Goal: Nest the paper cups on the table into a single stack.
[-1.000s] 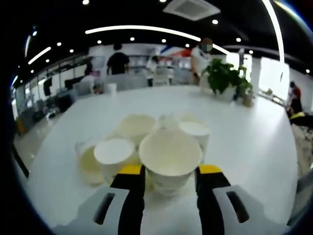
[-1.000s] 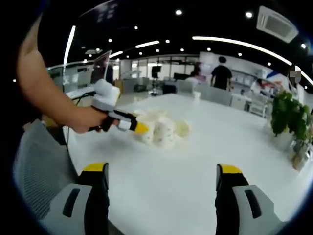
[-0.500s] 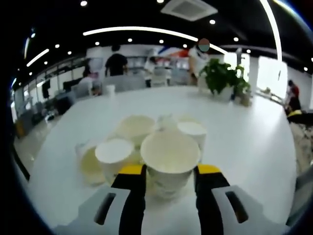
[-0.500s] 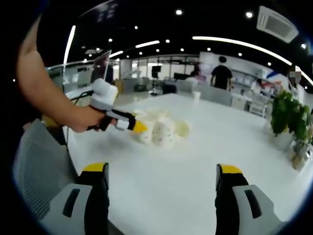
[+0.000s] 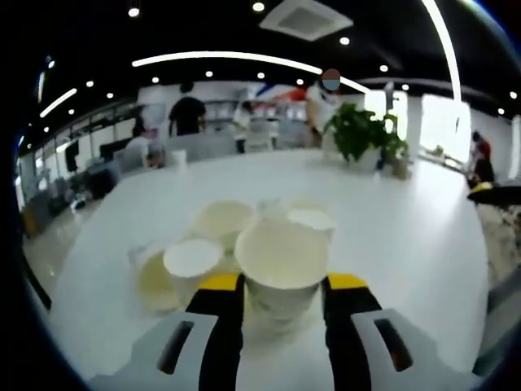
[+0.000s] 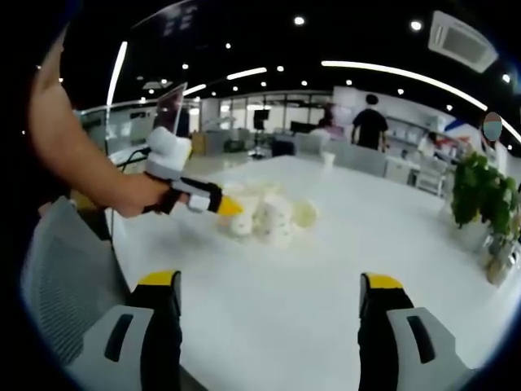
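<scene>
Left gripper view first: the left claw (image 5: 281, 285) has its two yellow-tipped jaws pinched against the sides of one paper cup (image 5: 282, 265), one jaw on each flank. That cup sits upright, mouth up toward the camera, long axis vertical, at the near edge of the bunch on the white desk (image 5: 407, 236).

Behind and beside it are more cups (image 5: 220, 224), packed tight and touching. I count roughly four or five others: most upright with open mouths, one to the left looks capped or flipped with a flat white top (image 5: 193, 258), and one at far left (image 5: 155, 281) seems tipped over. It's blurry, so I can't give an exact count.

In the right gripper view, the right claw (image 6: 269, 289) is spread wide with nothing between the jaws, hovering over bare desk well short of the cups. The left claw shows there from the side, held in a hand (image 6: 151, 195), its yellow tip at the cluster. A potted plant (image 6: 480, 195) stands at the desk's far right edge.
</scene>
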`<state>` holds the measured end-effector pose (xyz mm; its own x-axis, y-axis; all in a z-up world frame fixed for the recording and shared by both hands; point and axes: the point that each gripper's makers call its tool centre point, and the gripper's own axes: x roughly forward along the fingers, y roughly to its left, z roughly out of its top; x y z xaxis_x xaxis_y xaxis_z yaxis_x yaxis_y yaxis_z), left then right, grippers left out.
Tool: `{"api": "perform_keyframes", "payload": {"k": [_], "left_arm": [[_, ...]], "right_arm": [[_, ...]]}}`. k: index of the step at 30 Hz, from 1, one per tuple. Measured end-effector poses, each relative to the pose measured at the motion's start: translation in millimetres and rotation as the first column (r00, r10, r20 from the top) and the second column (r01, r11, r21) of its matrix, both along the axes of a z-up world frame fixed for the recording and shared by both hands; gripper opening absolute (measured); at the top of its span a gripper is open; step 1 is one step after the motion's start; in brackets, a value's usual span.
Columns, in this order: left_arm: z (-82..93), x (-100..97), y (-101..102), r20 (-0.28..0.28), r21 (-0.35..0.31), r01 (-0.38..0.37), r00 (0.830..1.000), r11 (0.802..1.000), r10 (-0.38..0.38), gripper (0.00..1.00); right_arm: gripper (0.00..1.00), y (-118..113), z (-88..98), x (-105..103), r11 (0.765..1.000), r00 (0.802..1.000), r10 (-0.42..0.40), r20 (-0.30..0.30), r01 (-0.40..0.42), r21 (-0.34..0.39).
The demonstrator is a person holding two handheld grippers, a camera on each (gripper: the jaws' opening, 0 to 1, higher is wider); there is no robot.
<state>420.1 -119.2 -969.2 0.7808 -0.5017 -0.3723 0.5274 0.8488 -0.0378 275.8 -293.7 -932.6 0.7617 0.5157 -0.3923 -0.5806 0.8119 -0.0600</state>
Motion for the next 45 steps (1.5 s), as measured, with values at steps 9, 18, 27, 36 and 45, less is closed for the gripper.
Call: {"api": "perform_keyframes", "payload": {"k": [9,18,27,36,45], "left_arm": [[10.3,-1.9,2.3,0.015,-0.042,0.031,0.999,0.999,-0.031,0.35],[23.9,1.5,9.9,0.031,-0.061,0.040,0.999,0.997,-0.038,0.36],[17.9,25.8,91.0,0.043,-0.107,0.115,0.993,0.988,-0.111,0.35],[10.2,38.6,143.5,0.057,-0.095,0.157,0.987,0.983,-0.152,0.34],[37.1,10.5,162.0,0.070,-0.092,0.208,0.977,0.974,-0.202,0.34]], "right_arm": [[0.88,2.6,-1.4,-1.2,1.000,1.000,0.008,-0.006,-0.008,-0.003],[0.89,4.6,-1.5,-1.6,1.000,1.000,0.014,-0.007,-0.014,-0.008],[0.89,97.4,-28.6,17.1,1.000,1.000,0.011,-0.009,-0.011,-0.023],[0.88,146.8,-45.8,28.7,1.000,1.000,0.005,-0.003,-0.005,-0.018],[0.88,169.2,-20.2,6.8,1.000,1.000,0.000,0.006,0.001,-0.010]]}}
